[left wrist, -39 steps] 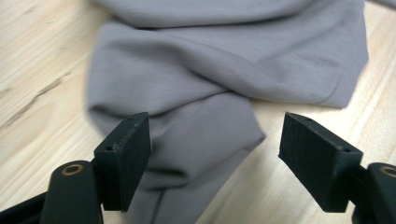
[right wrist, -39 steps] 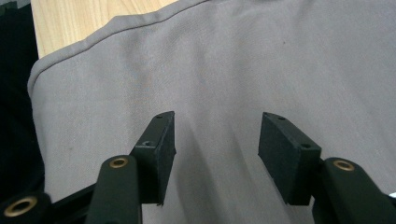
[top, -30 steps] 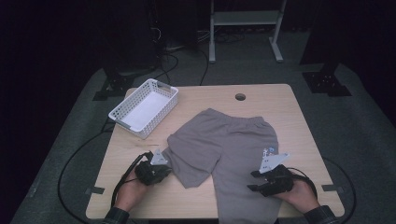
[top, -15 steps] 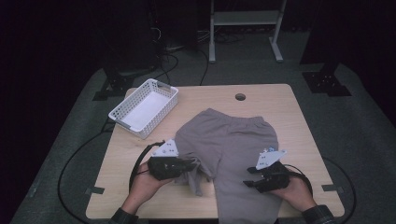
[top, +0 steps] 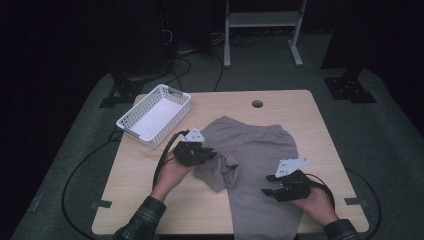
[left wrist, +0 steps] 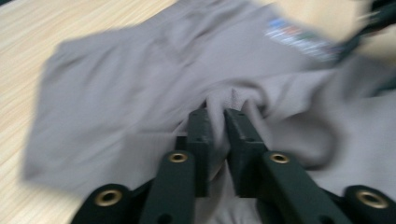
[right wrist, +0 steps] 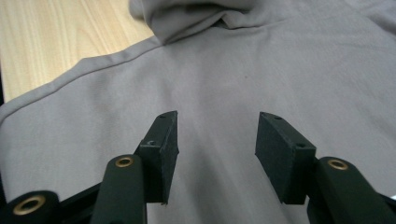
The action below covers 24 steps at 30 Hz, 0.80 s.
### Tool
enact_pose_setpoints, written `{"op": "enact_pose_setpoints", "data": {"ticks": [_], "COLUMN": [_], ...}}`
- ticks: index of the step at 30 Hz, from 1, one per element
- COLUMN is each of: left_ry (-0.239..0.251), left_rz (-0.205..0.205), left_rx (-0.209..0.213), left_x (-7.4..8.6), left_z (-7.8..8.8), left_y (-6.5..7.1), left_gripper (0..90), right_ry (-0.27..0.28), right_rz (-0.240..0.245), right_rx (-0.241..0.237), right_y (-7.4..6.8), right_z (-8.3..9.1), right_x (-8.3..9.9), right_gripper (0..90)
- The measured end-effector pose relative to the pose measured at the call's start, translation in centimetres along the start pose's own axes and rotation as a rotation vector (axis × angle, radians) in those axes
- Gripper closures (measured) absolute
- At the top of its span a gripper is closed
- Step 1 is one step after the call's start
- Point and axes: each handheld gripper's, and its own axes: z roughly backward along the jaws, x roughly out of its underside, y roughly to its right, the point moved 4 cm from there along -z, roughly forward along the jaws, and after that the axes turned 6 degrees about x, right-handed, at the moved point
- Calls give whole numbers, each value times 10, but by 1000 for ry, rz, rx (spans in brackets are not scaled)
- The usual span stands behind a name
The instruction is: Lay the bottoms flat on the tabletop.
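Pale wooden table (top: pixel 310 125) carries grey shorts (top: pixel 260 145) beside the white basket (top: pixel 155 116), long axis running from the waistband away from the person; left gripper (top: pixel 212 155), jaws just easing, pinches a folded leg; right gripper (top: pixel 267 186) hovers apart over cloth

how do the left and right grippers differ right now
The left gripper has its fingers close together, pinching a fold of the grey shorts; its jaws have just been opening slightly. The right gripper has its fingers spread apart over flat fabric, gripping nothing. The left has lifted one leg of the shorts and bunched it toward the middle; the right hovers over the other leg. Both are black, hand-held, with trailing cables.
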Motion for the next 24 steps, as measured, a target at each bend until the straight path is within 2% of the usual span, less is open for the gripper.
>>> {"op": "enact_pose_setpoints", "data": {"ticks": [1, 2, 3, 4, 5, 6, 8, 9, 12, 16, 19, 23, 24], "left_ry": [-19, -27, -24, -24, -14, -12, -11, -26, -60, -74, -83, -82, -82], "left_rz": [28, 51, 79, 79, 99, 100, 99, 78, 67, 67, 58, 61, 61], "left_rx": [-52, -67, -71, -71, -51, -35, -34, -41, -54, -56, -56, -49, -49], "left_x": [9, 13, 17, 17, 22, 24, 25, 28, 33, 36, 36, 36, 36], "left_z": [-3, -2, -2, -2, 2, 4, 5, 6, 1, -4, -4, -4, -4], "left_y": [-13, -17, -21, -21, -22, -21, -20, -17, -16, -17, -17, -16, -16], "left_gripper": [737, 671, 582, 541, 502, 450, 391, 378, 376, 383, 425, 483, 508], "right_ry": [-3, -3, -1, -1, 1, 5, 10, 18, 53, 91, 119, 149, 149], "right_rz": [-5, -5, -5, -7, -11, -10, -20, -31, -42, -46, -50, -70, -70], "right_rx": [3, 7, 10, 9, 7, 9, 8, 9, -2, 5, 19, -4, -4], "right_y": [1, 1, 1, 1, 1, 1, 1, 0, -6, -20, -26, -32, -32], "right_z": [0, 0, 0, 0, 0, 0, 0, 0, -3, -15, -24, -37, -37], "right_x": [0, 0, 0, 0, 0, -1, -3, -5, -19, -43, -64, -90, -90], "right_gripper": [480, 480, 480, 478, 478, 477, 471, 465, 434, 407, 401, 387, 387]}}
